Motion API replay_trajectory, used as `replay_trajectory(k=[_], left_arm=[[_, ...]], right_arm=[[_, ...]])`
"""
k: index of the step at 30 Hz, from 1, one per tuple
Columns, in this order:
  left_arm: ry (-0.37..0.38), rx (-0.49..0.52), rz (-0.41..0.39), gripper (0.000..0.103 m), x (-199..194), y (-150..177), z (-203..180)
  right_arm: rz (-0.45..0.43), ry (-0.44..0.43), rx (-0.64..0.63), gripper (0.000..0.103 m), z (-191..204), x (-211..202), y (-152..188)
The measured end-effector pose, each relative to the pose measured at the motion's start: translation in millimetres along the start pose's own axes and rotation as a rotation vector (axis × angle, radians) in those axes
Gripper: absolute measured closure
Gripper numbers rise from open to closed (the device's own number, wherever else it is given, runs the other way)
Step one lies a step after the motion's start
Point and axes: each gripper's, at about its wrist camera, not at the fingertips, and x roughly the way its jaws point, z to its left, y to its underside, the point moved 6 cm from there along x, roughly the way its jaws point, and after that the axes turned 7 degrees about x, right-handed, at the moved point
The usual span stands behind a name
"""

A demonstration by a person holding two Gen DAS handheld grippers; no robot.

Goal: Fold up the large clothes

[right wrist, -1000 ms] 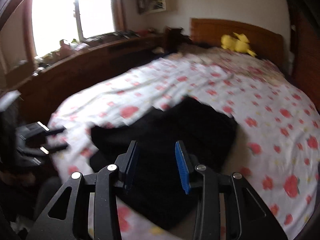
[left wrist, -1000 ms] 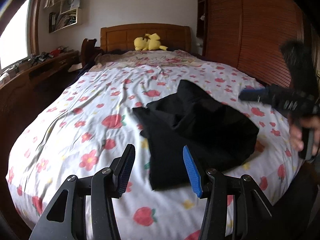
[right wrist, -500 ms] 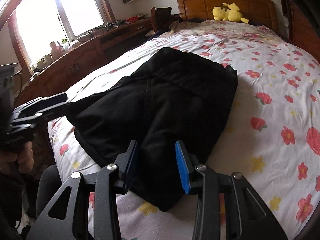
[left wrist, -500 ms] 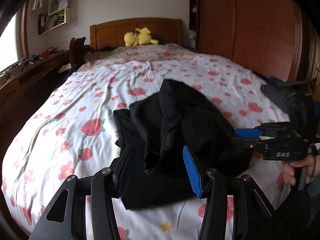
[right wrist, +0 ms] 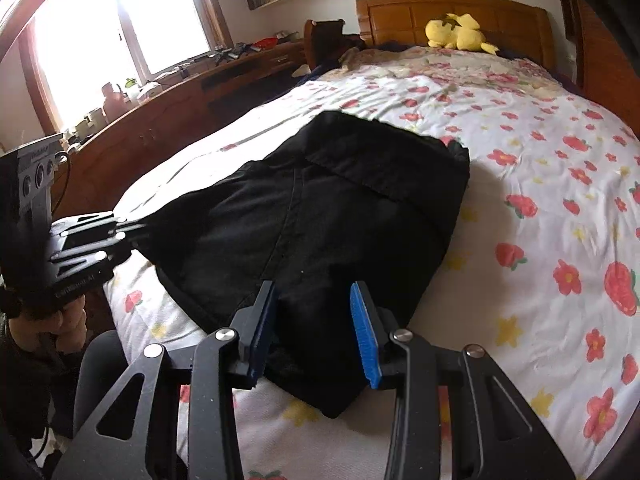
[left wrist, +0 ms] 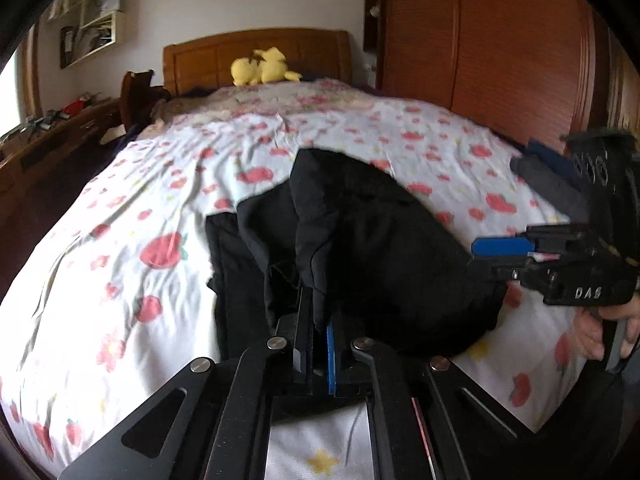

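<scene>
A black garment (left wrist: 380, 248) lies folded and bunched on the flowered bedsheet (left wrist: 120, 220) near the foot of the bed; it also shows in the right wrist view (right wrist: 320, 216). My left gripper (left wrist: 318, 344) is shut on a near fold of the garment, also seen from the side (right wrist: 128, 226). My right gripper (right wrist: 316, 320) is open, its fingers straddling the garment's near edge without pinching it. It shows from the side in the left wrist view (left wrist: 496, 256) at the garment's right edge.
A yellow plush toy (left wrist: 262, 68) sits by the wooden headboard (right wrist: 452, 16). A brown wardrobe (left wrist: 500, 48) lines the right side. A long wooden dresser (right wrist: 180, 108) with clutter stands under the window on the left.
My left gripper moved forward and closed on a fold of the black garment. My right gripper stayed open and moved slightly closer over the garment's near edge.
</scene>
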Motion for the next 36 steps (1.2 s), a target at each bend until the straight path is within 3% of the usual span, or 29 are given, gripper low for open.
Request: replay_trajectory(k=[4, 10, 18, 30, 36], left_arm=[[-0.032, -0.035, -0.026, 0.099, -15, 4, 21], [-0.071, -0.092, 0.012, 0.099, -20, 35, 51], [-0.056, -0.107, 0.075, 0.099, -1, 66, 44], [-0.085, -0.096, 0.080, 0.099, 4, 60, 43], [-0.078, -0.103, 0.070, 0.099, 3, 63, 47]], right_arm=[[-0.024, -0.043, -0.020, 0.064, 15, -8, -9], [-0.021, -0.102, -0.068, 0.065, 43, -6, -12], [0.096, -0.022, -0.110, 0.066, 33, 35, 19], [0.093, -0.008, -0.122, 0.065, 30, 32, 21], [0.039, 0.012, -0.130, 0.065, 31, 17, 6]])
